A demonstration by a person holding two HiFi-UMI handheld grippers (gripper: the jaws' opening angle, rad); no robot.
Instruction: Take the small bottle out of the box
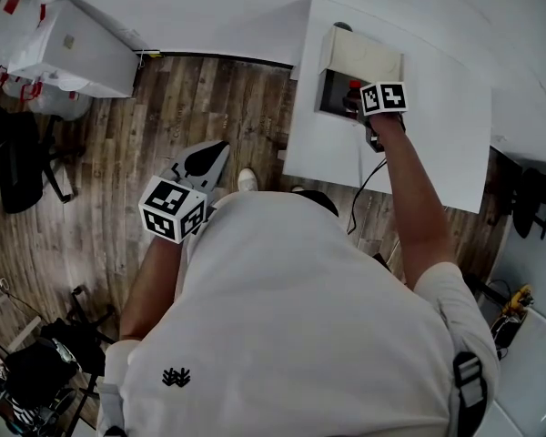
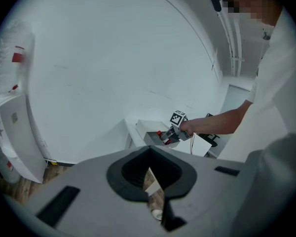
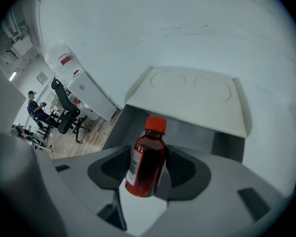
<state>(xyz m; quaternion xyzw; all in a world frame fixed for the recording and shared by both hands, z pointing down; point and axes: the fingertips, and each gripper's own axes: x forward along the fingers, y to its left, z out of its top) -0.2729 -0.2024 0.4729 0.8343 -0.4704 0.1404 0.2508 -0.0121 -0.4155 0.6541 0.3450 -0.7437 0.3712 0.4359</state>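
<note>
A small bottle (image 3: pixel 147 163) of red liquid with a red cap stands tilted between the jaws of my right gripper (image 3: pixel 150 151), which is shut on it. Behind it is the open cream box (image 3: pixel 192 100) with its lid raised. From the head view, the right gripper (image 1: pixel 359 109) holds the bottle (image 1: pixel 353 89) at the mouth of the box (image 1: pixel 364 55) on the white table (image 1: pixel 437 144). My left gripper (image 1: pixel 211 156) hangs over the wooden floor, well to the left of the table, with its jaws together and nothing in them. The left gripper view shows the bottle (image 2: pixel 163 136) far off.
A white cabinet (image 1: pixel 73 53) stands against the wall at the far left, with a black office chair (image 1: pixel 18 167) below it. A black cable (image 1: pixel 364 185) runs off the table's near edge. Dark bags and clutter (image 1: pixel 36 371) lie on the floor at the lower left.
</note>
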